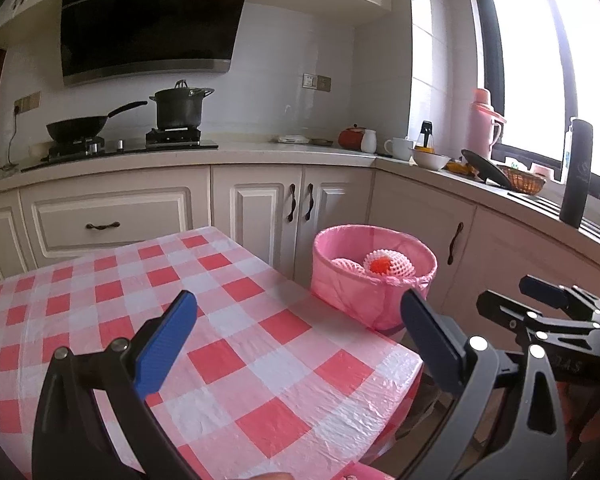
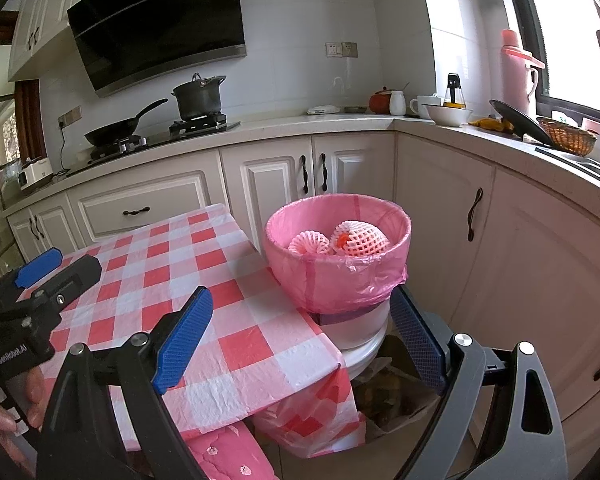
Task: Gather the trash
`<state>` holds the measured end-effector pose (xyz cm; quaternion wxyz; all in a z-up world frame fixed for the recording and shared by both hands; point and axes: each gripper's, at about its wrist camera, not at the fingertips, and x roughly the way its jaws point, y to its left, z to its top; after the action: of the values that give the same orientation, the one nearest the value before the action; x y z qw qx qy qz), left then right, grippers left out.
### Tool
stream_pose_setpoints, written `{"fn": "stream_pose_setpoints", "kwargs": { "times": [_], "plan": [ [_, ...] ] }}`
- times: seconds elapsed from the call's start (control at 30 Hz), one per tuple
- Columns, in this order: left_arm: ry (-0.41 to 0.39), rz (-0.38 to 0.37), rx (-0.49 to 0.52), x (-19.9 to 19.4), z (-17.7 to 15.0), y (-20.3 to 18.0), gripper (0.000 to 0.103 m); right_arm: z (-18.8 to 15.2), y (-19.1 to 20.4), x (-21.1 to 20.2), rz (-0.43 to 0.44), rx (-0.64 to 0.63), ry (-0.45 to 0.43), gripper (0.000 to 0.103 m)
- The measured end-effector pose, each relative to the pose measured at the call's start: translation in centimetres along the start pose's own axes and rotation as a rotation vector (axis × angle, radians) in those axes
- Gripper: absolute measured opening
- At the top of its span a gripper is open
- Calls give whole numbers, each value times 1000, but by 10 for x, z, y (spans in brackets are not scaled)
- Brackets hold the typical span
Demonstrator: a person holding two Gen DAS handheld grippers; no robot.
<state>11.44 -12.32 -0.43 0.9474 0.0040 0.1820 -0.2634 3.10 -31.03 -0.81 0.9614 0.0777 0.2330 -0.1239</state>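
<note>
A white bin lined with a pink bag [image 1: 374, 280] [image 2: 336, 268] stands just past the right corner of the checked table [image 1: 204, 344] [image 2: 220, 320]. Inside it lie white foam fruit nets [image 1: 388, 263] [image 2: 360, 236], one showing something orange-red. My left gripper [image 1: 300, 332] hovers open over the table's near right part, nothing between its blue pads. My right gripper [image 2: 308, 328] is open too, held low in front of the bin beside the table corner, empty. Each gripper shows in the other's view: the right one [image 1: 556, 312], the left one [image 2: 40, 276].
White cabinets run behind and to the right, under a counter [image 1: 260, 152] with a stove, a wok and a pot [image 1: 180, 110]. Bowls, a mug, a pink thermos [image 1: 486, 128] and a wicker basket stand near the window. A pink cushioned stool [image 2: 228, 456] sits below the table edge.
</note>
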Motion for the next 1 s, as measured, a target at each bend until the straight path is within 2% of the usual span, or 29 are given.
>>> {"fn": "stream_pose_setpoints", "kwargs": {
  "times": [0.37,0.47,0.77,0.87,1.0],
  "plan": [
    [1,17,-2,0,-1,4,98,-1,5,1,24,-24,3,85],
    [-1,20,-3,0,-1,4,98,-4,9,1,-22,-49,-11,85],
    [-40,85,59,-5,-1,-3,98,-7,9,6,-58,-54,0,85],
    [-40,82,68,-5,-1,-5,98,-8,6,7,-38,-40,13,85],
    [-26,54,53,-3,-1,-3,98,-8,4,8,51,-13,25,85]
  ]
}}
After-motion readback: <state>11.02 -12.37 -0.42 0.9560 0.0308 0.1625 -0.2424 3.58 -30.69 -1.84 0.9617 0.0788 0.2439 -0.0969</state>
